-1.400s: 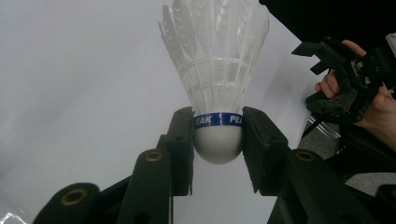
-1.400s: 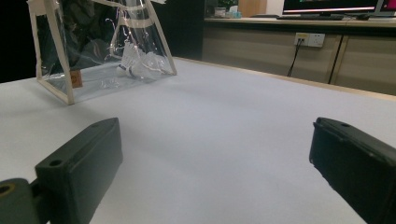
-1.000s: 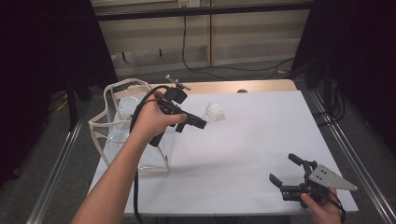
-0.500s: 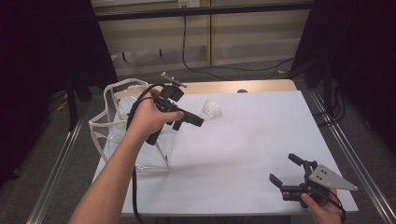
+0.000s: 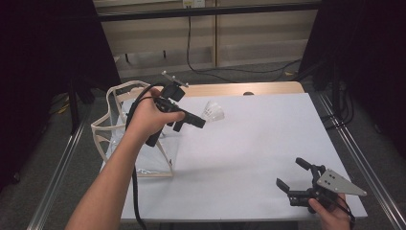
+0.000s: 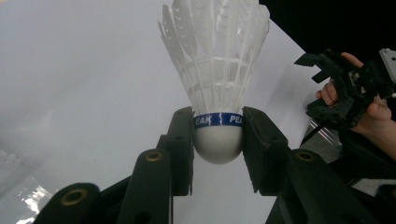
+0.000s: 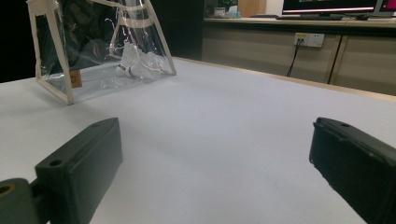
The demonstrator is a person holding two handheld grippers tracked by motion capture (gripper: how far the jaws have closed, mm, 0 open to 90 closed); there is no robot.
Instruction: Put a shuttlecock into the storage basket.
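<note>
As the left gripper (image 6: pixel 218 140), clamped on the shuttlecock (image 6: pixel 215 74), has swung toward the clear bag (image 5: pixel 125 139), deposit looks imminent; right gripper (image 5: pixel 299 179) idles open.

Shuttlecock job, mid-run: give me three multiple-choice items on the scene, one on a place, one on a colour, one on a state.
1. Where does the clear plastic bag with cream trim stand?
A. table's left edge
B. table's right edge
C. floor

2. What colour is the band on the white feather shuttlecock?
A. red
B. blue
C. green

3. How are the right gripper jaws?
A. shut on the shuttlecock
B. shut empty
C. open, empty

Key: 1 A, the high view shows it at the left edge. 2 B, the left gripper clamps the cork just under a blue band. 3 C, its jaws stand wide over bare table.
</note>
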